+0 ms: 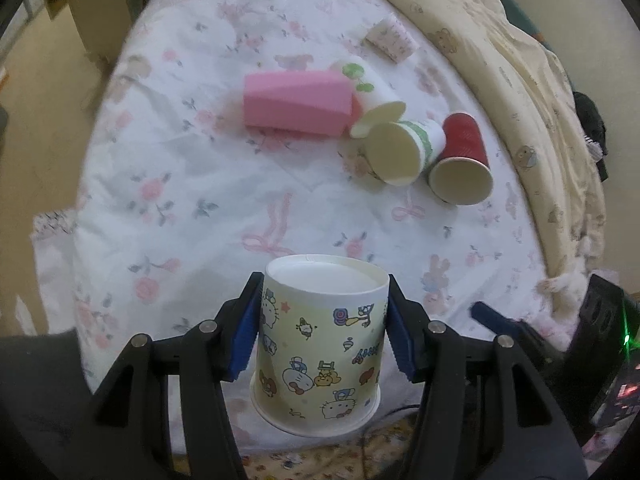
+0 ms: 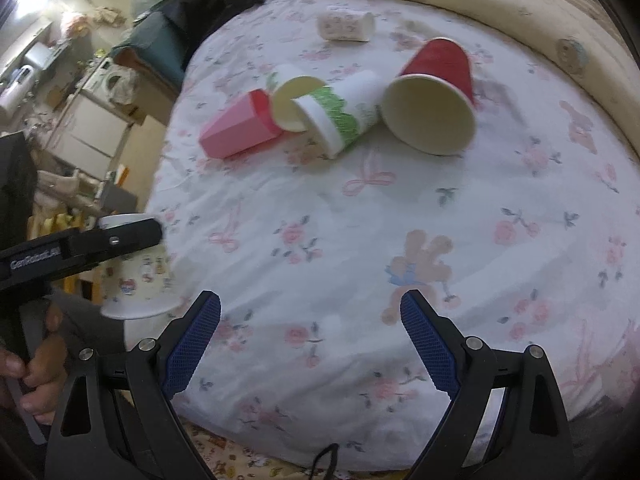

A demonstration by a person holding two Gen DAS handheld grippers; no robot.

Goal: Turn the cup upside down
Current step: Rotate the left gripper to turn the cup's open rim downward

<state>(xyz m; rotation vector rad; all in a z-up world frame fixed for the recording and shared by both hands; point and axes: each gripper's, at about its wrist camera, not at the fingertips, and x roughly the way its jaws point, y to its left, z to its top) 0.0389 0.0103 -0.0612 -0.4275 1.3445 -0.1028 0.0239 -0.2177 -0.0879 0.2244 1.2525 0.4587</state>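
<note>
My left gripper (image 1: 324, 320) is shut on a cartoon-printed paper cup (image 1: 320, 344). The cup is upside down, its closed base up and its rim down, above the near edge of the bed. The same cup (image 2: 136, 276) shows at the left of the right wrist view, held by the left gripper (image 2: 120, 240). My right gripper (image 2: 310, 336) is open and empty over the floral sheet (image 2: 320, 240).
Several cups lie on their sides further back: a pink cup (image 1: 296, 104), two white cups with green print (image 1: 400, 148), a red cup (image 1: 462, 160) and a small patterned cup (image 1: 392, 38). A cream blanket (image 1: 520, 80) is bunched at the right. Furniture and clutter (image 2: 80, 100) stand beyond the bed's left edge.
</note>
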